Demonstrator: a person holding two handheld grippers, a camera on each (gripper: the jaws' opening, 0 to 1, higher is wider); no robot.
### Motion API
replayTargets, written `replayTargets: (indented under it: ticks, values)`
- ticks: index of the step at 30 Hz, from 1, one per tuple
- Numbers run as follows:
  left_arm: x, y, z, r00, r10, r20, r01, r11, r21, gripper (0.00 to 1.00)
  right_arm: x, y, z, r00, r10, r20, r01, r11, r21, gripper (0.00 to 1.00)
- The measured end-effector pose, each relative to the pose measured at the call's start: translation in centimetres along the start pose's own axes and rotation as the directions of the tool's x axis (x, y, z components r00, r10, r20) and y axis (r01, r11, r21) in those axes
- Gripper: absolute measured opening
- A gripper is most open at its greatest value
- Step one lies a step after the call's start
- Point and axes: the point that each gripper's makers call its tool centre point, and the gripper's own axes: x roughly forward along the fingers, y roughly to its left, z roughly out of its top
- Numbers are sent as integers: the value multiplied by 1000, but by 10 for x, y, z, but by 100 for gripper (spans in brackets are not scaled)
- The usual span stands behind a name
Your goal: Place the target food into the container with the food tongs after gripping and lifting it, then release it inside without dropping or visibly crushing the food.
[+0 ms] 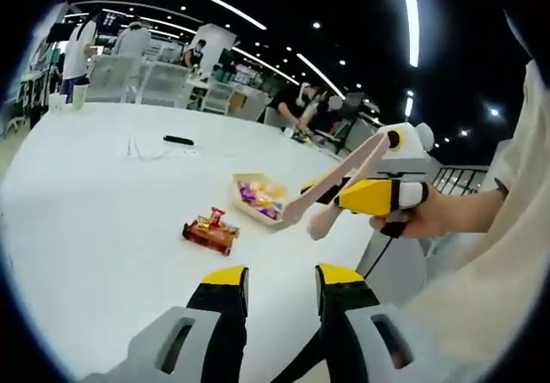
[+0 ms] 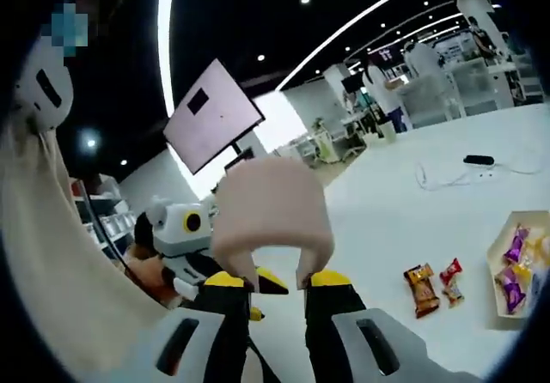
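1. Left gripper (image 1: 279, 290): nearest in left gripper view, yellow-tipped jaws spread, nothing btwn them, hovering over near edge of the white table (image 1: 86, 228). Idle.

2. Right gripper (image 2: 279, 284): jaws pinching the bent handle end of the food tongs (image 2: 268, 207), seen close up in right gripper view as a beige loop. In left gripper view the same gripper (image 1: 378, 196) comes in from the right, held by the person's hand (image 1: 438, 215); tongs (image 1: 339, 190) reach fwd, arms parted, tips above the table just beside the container's near rim. Nothing seen in the tips.

3. Target food: small wrapped snacks (image 1: 210, 231), red/orange packets, lying on the table, mid-area, apart from the tong tips and just beside the container. Right gripper view shows them (image 2: 434, 287) as two or three separate packets; exact count unclear.

4. Container (image 1: 260, 198): shallow pale tray, already holds purple and yellow wrapped sweets; right gripper view catches it (image 2: 520, 267) at far right.

5. Far: black object w/ cable (image 1: 178, 140) toward far edge of table; people and desks beyond.

Step, as judged: approach, pre-grasp. Snack not yet gripped. Next move prob. calls for swinging tong tips down and over to the packets, straddling one, closing gently enough to hold w/o crushing, lifting, carrying the short way to the tray.
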Motion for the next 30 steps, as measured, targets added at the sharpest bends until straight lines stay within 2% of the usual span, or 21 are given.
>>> replayTargets:
  ticks: [4, 7, 8, 9, 10, 11, 12, 15, 17, 22, 25, 30]
  values:
    - [6, -1, 2, 1000, 2, -3, -2, 1000, 0, 30, -1, -8, -6, 999, -28, -26, 28, 1000, 1, 23]
    - [9, 0, 2, 1000, 8, -7, -8, 1000, -2, 31, -7, -32, -14, 988, -137, -68, 133, 989, -60, 23]
    - [10, -1, 2, 1000, 12, -8, -12, 1000, -8, 31, -11, -47, -18, 973, -212, -91, 200, 972, -122, 23]
    - [11, -1, 2, 1000, 15, -9, -15, 1000, -10, 31, -13, -51, -20, 968, -229, -103, 213, 967, -143, 23]
    - [11, -1, 2, 1000, 19, -9, -19, 1000, -13, 30, -17, -65, -25, 951, -281, -129, 251, 945, -207, 23]
    - [12, -1, 0, 1000, 24, -12, -24, 1000, -17, 30, -21, -76, -27, 936, -325, -135, 290, 929, -230, 23]
    - [12, -2, -1, 1000, 25, -14, -26, 999, -20, 30, -22, -79, -28, 932, -336, -136, 298, 924, -238, 24]
    - [14, -4, -3, 999, 31, -23, -32, 999, -29, 30, -25, -89, -30, 920, -358, -158, 301, 906, -299, 24]
    - [16, -7, 0, 999, 37, -17, -38, 999, -26, 28, -22, -86, -29, 924, -345, -166, 277, 902, -332, 24]
    - [22, -15, 29, 998, 36, 43, -36, 999, 1, 26, -14, -74, -33, 931, -309, -196, 216, 897, -385, 24]
    - [29, -23, 52, 996, 16, 82, -18, 999, 27, 25, -9, -68, -38, 932, -289, -217, 187, 899, -396, 24]
    - [41, -32, 72, 993, -2, 114, -4, 998, 57, 22, -4, -62, -44, 930, -278, -242, 161, 897, -411, 25]
